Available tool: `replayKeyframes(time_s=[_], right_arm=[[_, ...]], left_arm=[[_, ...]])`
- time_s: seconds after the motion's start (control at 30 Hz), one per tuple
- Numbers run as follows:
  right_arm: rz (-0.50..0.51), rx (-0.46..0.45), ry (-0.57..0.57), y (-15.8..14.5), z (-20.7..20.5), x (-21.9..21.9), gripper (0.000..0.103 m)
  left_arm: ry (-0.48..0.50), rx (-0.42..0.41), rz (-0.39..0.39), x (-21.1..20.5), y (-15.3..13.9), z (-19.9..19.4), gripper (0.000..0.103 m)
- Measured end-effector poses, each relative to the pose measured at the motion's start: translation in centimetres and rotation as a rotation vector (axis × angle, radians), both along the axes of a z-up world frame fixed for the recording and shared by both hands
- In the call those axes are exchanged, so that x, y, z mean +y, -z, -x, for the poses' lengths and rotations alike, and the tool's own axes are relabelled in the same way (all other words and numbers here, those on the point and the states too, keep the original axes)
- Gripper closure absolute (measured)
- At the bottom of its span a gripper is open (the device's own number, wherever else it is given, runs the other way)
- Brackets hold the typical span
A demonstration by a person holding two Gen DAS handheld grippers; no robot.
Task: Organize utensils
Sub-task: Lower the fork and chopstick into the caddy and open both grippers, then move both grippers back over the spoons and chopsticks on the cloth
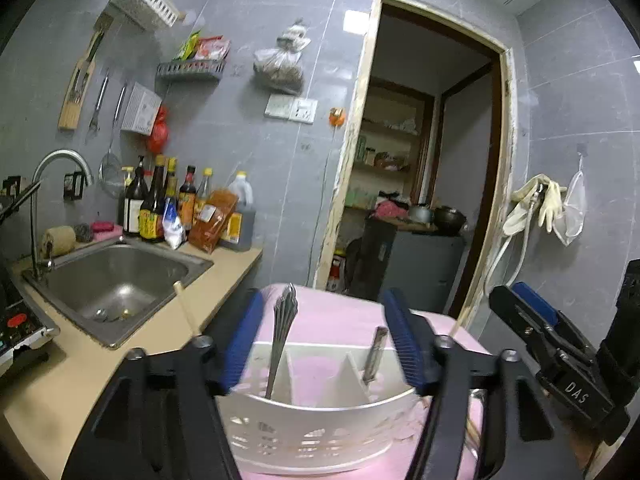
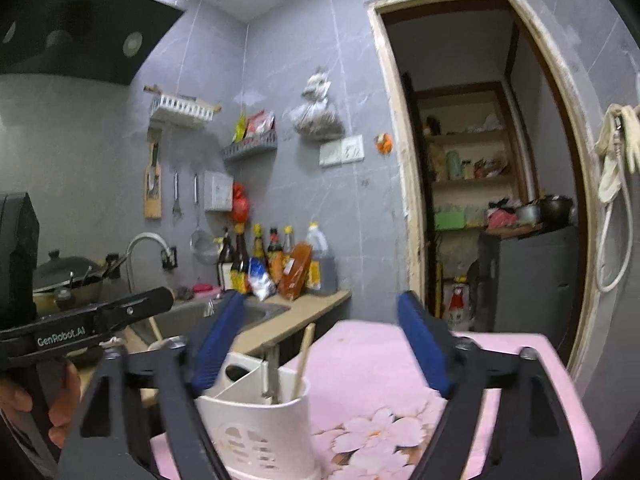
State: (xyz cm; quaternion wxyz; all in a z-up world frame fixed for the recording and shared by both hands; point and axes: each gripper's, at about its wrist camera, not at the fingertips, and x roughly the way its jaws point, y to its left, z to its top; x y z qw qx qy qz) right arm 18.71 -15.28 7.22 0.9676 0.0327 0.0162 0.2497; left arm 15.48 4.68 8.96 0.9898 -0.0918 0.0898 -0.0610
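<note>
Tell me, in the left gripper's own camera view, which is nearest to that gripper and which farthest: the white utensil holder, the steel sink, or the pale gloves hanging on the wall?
1. White utensil holder: right at the left gripper, between its open fingers.
2. Steel sink: farther, left, in the counter.
3. Pale gloves: farthest, right wall beside the doorway.

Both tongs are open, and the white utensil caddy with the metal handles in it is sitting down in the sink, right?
Not the sink. The white utensil caddy stands on the pink cloth, as the left wrist view shows. Both tongs, left and right, are open.
</note>
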Motion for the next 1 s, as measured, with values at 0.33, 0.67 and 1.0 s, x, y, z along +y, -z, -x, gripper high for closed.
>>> replayKeyframes(time_s=[0.33, 0.67, 1.0], right_arm=[[0.056, -0.076, 0.138, -1.6, 3.1, -5.5, 0.000], [0.148, -0.018, 0.275, -0.8, 4.1, -11.1, 0.000], [0.218, 0.204, 0.301, 3.2, 2.2, -15.0, 0.000]], left_arm=[[0.033, -0.068, -0.031, -4.0, -0.5, 1.2, 0.014], [0.200, 0.033, -0.103, -9.4, 1.2, 0.5, 0.008], [0.327, 0.214, -0.239, -15.0, 5.7, -1.2, 0.008]])
